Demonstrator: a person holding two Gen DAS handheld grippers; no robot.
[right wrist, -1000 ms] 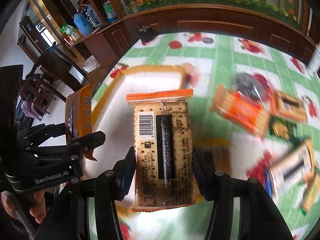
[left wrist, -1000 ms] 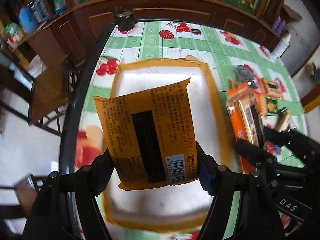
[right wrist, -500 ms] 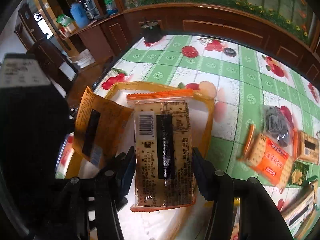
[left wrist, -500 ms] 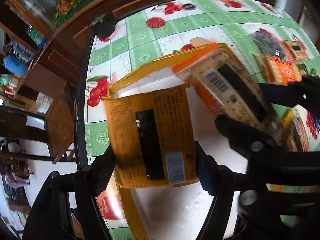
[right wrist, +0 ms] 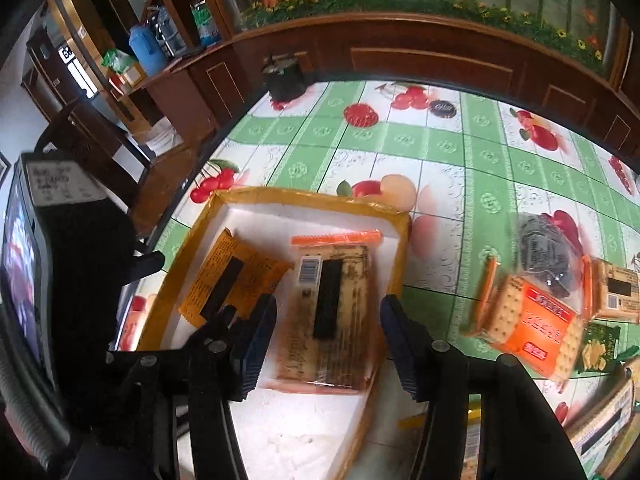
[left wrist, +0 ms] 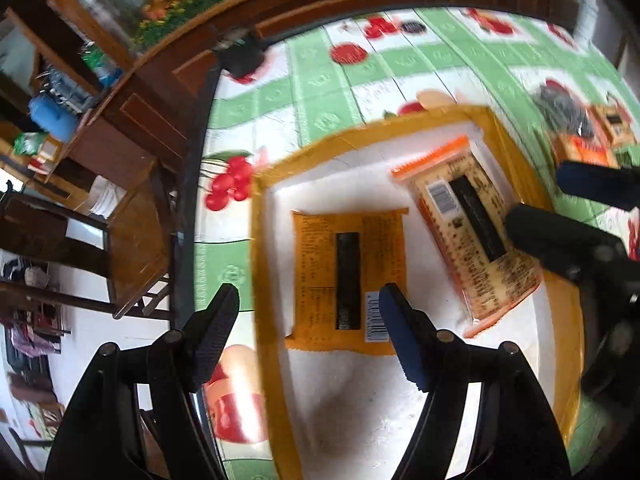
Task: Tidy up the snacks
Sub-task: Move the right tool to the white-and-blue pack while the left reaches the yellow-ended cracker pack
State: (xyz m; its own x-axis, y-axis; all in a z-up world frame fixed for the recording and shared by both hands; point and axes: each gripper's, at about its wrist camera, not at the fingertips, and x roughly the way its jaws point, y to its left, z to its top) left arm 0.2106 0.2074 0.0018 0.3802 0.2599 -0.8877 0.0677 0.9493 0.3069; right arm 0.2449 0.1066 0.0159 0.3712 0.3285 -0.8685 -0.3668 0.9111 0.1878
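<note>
A shallow tray (left wrist: 276, 256) with an orange rim and white floor lies on the fruit-print tablecloth; it also shows in the right wrist view (right wrist: 394, 256). An orange snack packet (left wrist: 320, 272) (right wrist: 256, 276) lies flat in it. A clear cracker packet with an orange top strip (left wrist: 476, 248) (right wrist: 340, 320) lies beside it in the tray. My left gripper (left wrist: 308, 332) is open and empty above the orange packet. My right gripper (right wrist: 326, 340) is open and empty above the cracker packet.
Several more snack packets lie on the table right of the tray: an orange cracker pack (right wrist: 532, 328), a dark bag (right wrist: 544, 252), a small box (right wrist: 616, 292). A dark pot (right wrist: 286, 76) stands at the table's far edge. Wooden chairs (left wrist: 120, 232) stand left of the table.
Both grippers opened and let go of their packets, which now lie flat in the tray. Both grippers have drawn back and up a little.
</note>
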